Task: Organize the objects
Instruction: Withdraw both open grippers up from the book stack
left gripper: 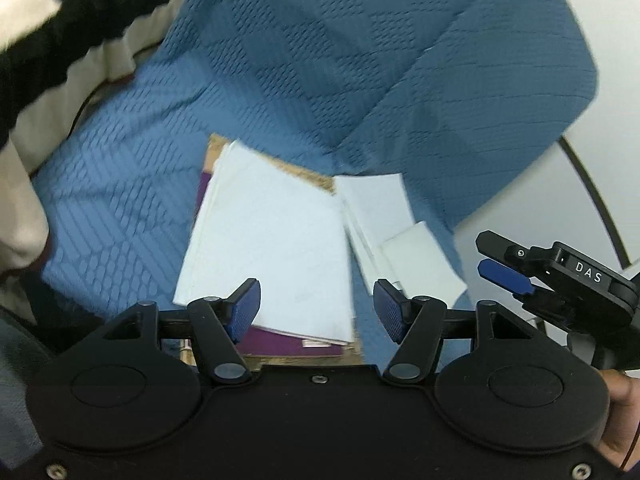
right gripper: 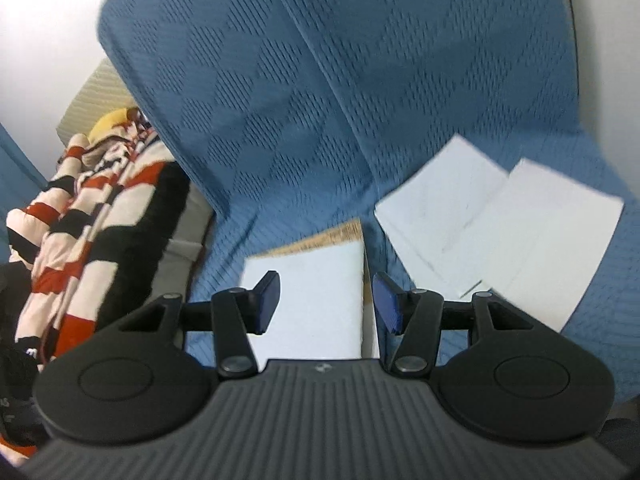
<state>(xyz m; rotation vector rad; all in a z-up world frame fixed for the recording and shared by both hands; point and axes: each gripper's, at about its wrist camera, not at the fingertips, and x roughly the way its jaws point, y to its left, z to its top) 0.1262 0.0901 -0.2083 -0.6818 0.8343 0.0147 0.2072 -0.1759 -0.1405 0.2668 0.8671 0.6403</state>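
Note:
A stack of white paper point(left gripper: 272, 248) lies on a purple book point(left gripper: 276, 344) and a brown board point(left gripper: 304, 172) on the blue sofa seat. To its right lie loose white sheets point(left gripper: 376, 208) and a smaller white piece point(left gripper: 424, 264). My left gripper point(left gripper: 316, 300) hovers open above the stack's near edge, nothing between its blue pads. In the right wrist view the same stack point(right gripper: 316, 292) shows between the fingers of my right gripper point(right gripper: 325, 300), which is open, empty and above it. Two loose sheets point(right gripper: 440, 208) point(right gripper: 552, 240) lie to the right. The right gripper point(left gripper: 486, 254) also shows in the left wrist view.
The blue quilted sofa cover point(left gripper: 320, 60) rises into a backrest behind the papers. A red, black and white striped blanket point(right gripper: 100, 220) is heaped at the left. A pale surface point(left gripper: 560, 200) borders the seat on the right. A hand point(left gripper: 620, 400) grips the right tool.

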